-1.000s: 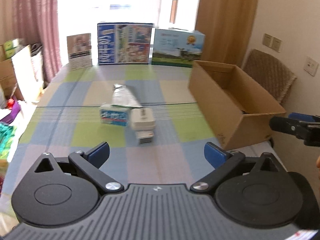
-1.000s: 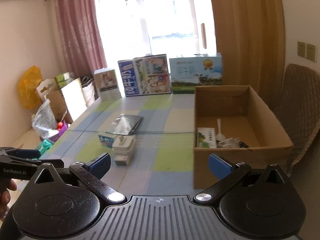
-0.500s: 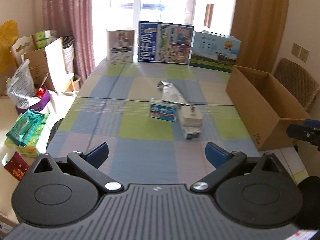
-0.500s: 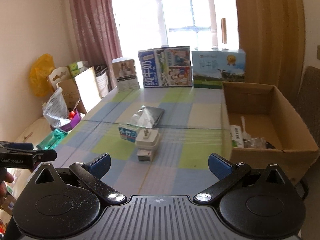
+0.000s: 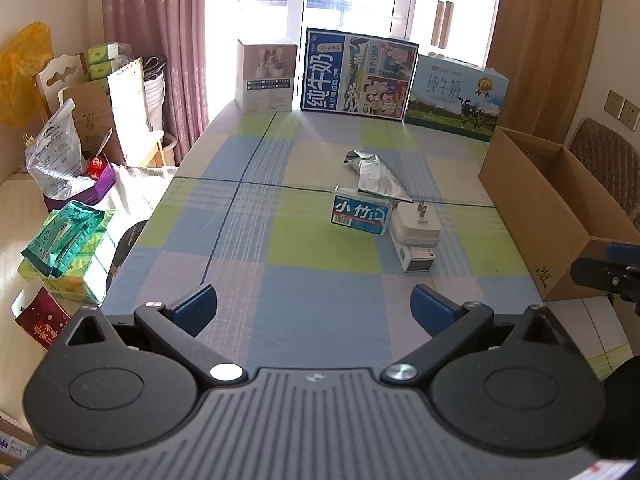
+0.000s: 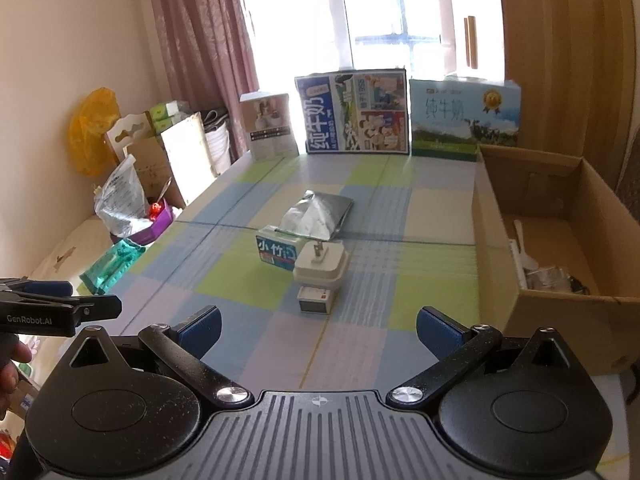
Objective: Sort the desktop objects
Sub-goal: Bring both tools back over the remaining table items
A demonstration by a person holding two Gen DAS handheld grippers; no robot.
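**With both tongs released, approach the cluster**

While left gripper (image 5: 313, 307) and right gripper (image 6: 318, 328) hang spread and empty, reach for blue tissue pack (image 5: 361, 217), then white charger (image 5: 417, 225) stacked beside; lift squarely, carry right into cardboard box (image 6: 556, 304).

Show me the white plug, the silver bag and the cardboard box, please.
white plug (image 5: 416, 226), left wrist view, top face.
silver bag (image 6: 316, 216), right wrist view, crinkled middle.
cardboard box (image 6: 496, 240), right wrist view, left wall.
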